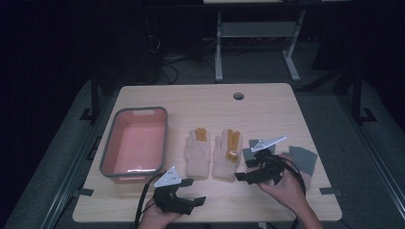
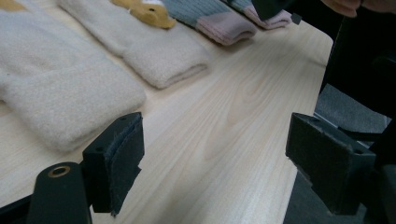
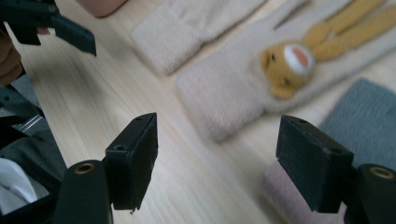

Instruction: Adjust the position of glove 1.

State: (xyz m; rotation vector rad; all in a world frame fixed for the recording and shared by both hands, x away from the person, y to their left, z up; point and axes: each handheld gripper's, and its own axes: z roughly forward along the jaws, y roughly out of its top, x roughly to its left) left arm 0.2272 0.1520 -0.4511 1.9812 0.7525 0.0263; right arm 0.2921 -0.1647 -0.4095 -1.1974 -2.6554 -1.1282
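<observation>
Both pairs of jaws stand spread with nothing between them. The right gripper point(image 1: 255, 172) hovers just above the counter point(image 1: 267, 102), its jaws aimed toward 10 o'clock at the cuff of the right cream glove point(image 1: 226, 156), which lies flat just beyond the jaw tips; in the right gripper view that glove point(image 3: 243, 88) carries a small yellow bear face point(image 3: 286, 67) and yellow fingers. The left gripper point(image 1: 184, 195) sits low at 6 o'clock of the counter, near its front edge, its jaws pointing toward 3 o'clock, and is close to the cuff of the left cream glove point(image 1: 197, 153) without touching it. The two cream gloves lie side by side, fingers toward 12 o'clock. At 3 o'clock of them, partly under the right gripper, rests a pair of grey gloves point(image 1: 303, 160) with pinkish cuffs. At 9 o'clock of the cream gloves stands a pink tub point(image 1: 135, 143) with a grey rim
</observation>
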